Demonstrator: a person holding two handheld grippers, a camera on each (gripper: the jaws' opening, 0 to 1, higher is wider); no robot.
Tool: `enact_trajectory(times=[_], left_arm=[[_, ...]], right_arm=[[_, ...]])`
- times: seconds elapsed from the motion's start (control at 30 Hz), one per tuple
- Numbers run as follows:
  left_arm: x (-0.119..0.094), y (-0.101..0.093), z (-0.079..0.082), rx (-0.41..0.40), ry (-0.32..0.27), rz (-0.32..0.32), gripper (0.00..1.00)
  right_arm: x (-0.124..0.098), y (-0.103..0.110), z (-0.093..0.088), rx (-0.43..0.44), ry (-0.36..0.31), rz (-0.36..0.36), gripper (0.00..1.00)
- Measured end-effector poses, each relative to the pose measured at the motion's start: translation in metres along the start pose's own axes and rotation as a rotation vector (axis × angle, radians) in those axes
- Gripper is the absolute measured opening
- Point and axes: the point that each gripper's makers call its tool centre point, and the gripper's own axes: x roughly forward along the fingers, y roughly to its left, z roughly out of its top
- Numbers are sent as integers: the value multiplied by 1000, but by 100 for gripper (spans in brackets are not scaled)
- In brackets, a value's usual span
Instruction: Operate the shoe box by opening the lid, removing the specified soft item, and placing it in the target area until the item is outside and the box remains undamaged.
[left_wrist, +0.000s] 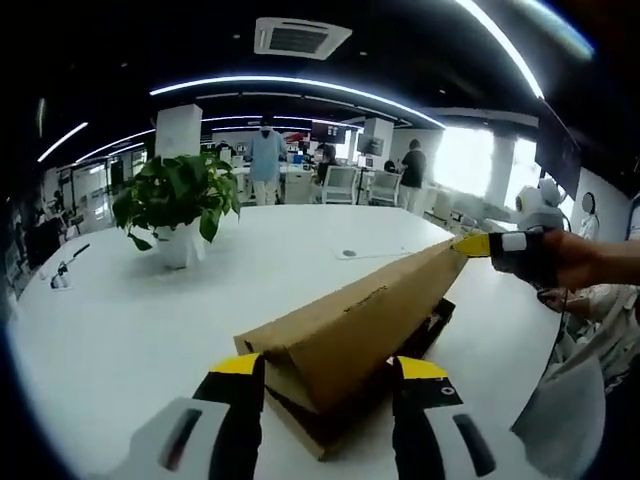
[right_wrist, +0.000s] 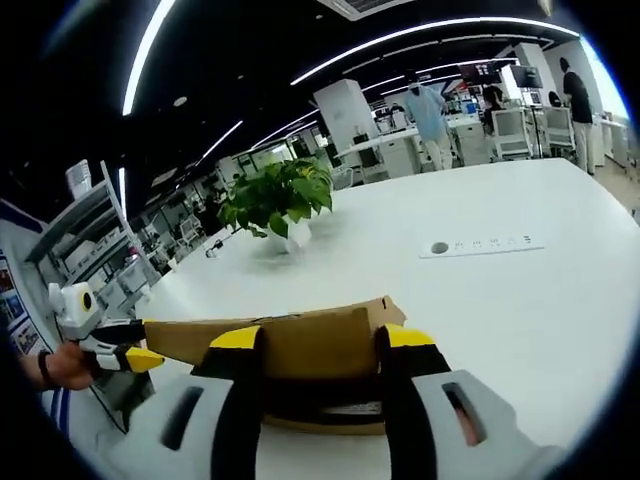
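Observation:
The brown cardboard shoe box (left_wrist: 345, 395) lies on the white table (left_wrist: 150, 320), its lid (left_wrist: 360, 320) tilted up toward the far right. My left gripper (left_wrist: 330, 368) stands at the box's near end, jaws spread, with the box corner between them. My right gripper (left_wrist: 478, 244) comes in from the right and its yellow fingertip touches the raised far corner of the lid. In the right gripper view the right gripper (right_wrist: 320, 340) has its jaws apart on either side of the lid's end flap (right_wrist: 310, 345), and the left gripper (right_wrist: 135, 357) meets the box's other end. The box's inside is dark and hidden.
A potted green plant (left_wrist: 178, 205) in a white pot stands on the table at the back left. A flat socket panel (right_wrist: 480, 245) is set into the tabletop. People and desks (left_wrist: 340, 180) fill the office behind. A small dark item (left_wrist: 65, 270) lies near the table's left edge.

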Motion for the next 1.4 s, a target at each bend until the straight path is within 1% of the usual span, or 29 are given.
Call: enact_trajectory(times=[0.17,0.3,0.37,0.43,0.6,0.67,0.7,0.73,0.87,0.9,1.03,1.23,1.27,1.33,1.4], left_arm=[[0,3,7,31,-11,19,48],[1,9,10,68,-14,48,44],[1,14,12,73,-19,66,38],[2,18,15,84,-27,83,35],[2,24,21,144,-25,136,29],[2,28,24,155,-28,159,24],[1,32,26,177,-26,185,22],[1,33,28,180,-32,192,19],[-1,41,32,150,-57,218,12],[-1,40,33,128,-65,206,12],[-2,38,38,146,-59,219,11],[-3,39,40,135,-59,222,11],[-4,39,41,134,-60,222,11],[-3,39,42,131,-60,223,11],[-3,41,44,127,-60,224,10]], right_arm=[[4,0,13,4,-13,6,41],[8,1,19,4,-19,10,41],[10,0,22,5,-22,13,41],[11,1,24,9,-25,19,42],[16,2,32,18,-34,28,42],[19,2,36,22,-36,31,42],[20,2,37,26,-38,32,42],[21,2,39,32,-42,32,42],[26,3,44,30,-49,34,42],[27,3,45,33,-49,37,43],[29,2,47,45,-49,46,43],[29,5,49,50,-52,50,43],[30,5,49,50,-50,58,44],[31,7,49,21,-47,80,46],[30,9,50,21,-47,102,49]])
